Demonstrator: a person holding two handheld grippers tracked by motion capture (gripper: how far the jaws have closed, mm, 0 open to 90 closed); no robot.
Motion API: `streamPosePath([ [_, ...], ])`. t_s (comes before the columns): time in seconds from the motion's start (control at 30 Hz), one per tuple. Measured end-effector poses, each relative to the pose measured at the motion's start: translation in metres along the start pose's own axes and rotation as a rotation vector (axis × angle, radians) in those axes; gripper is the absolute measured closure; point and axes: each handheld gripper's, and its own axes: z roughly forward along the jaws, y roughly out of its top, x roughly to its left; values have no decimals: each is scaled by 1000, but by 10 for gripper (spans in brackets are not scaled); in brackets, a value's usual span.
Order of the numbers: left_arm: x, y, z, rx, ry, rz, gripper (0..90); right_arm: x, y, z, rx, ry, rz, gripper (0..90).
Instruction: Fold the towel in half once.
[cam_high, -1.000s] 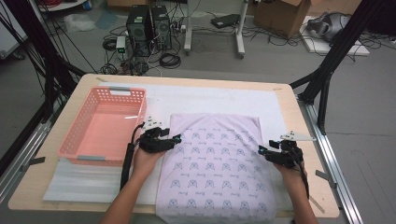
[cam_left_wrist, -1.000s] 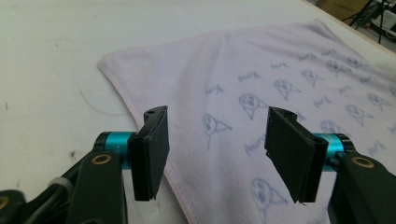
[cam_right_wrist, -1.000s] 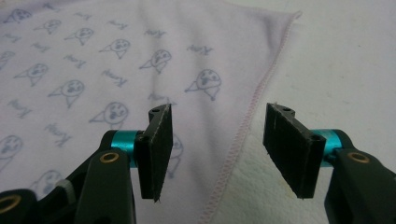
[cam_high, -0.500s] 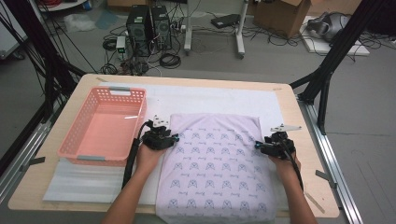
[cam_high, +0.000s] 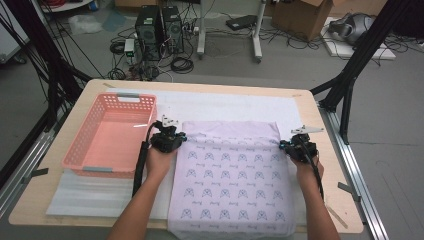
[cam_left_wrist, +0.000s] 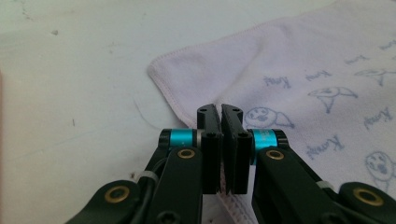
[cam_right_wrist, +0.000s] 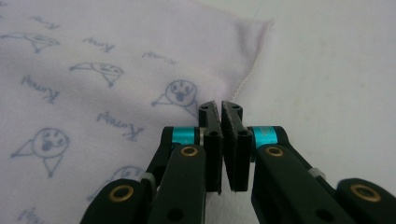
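Observation:
A lilac towel (cam_high: 232, 175) with blue animal prints lies flat on the table, its near end hanging over the front edge. My left gripper (cam_high: 177, 136) sits at the towel's left hem, a little short of the far left corner. Its jaws have just been closing and are now shut on the hem of the towel (cam_left_wrist: 299, 70), which runs in between the left gripper (cam_left_wrist: 220, 109) pads. My right gripper (cam_high: 286, 142) is at the right hem near the far right corner. The right gripper (cam_right_wrist: 221, 106) has also just been closing and pinches the edge of the towel (cam_right_wrist: 93, 56).
A pink plastic basket (cam_high: 102, 170) stands empty to the left of the towel, close to my left hand. A white mat (cam_high: 225, 105) covers the tabletop under the towel. A clear plastic sheet (cam_high: 85, 195) lies at the front left. Black frame legs flank the table.
Both hands have slid away from the person along the towel's side edges towards its far corners. Both pairs of jaws went from open to shut on the hems.

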Motion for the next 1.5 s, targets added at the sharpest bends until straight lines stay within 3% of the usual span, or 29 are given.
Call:
streamPosePath([
  [0.07,2,8,-1,-21,5,-12,863,-2,8,-3,-26,-10,5,873],
  [0.17,6,12,-3,-37,-11,-49,863,-6,16,-9,-66,9,51,872],
  [0.23,7,10,-6,-37,-26,-34,863,-7,15,-12,-77,36,71,872],
  [0.33,7,7,-16,-52,-56,-25,862,-7,10,-20,-106,74,65,870],
  [0.4,5,6,-20,-27,-64,2,862,-6,7,-26,-112,101,48,869],
  [0.6,-1,6,-44,-58,-96,26,862,-1,-2,-49,-147,128,6,869],
  [0.93,-13,-26,-73,-79,-160,30,861,17,-28,-76,-152,141,-71,866],
  [1.27,-29,-64,-95,-73,-206,71,860,30,-64,-93,-133,169,-62,865],
  [1.5,-29,-84,-95,-50,-219,60,855,35,-78,-91,-97,184,-55,865],
])
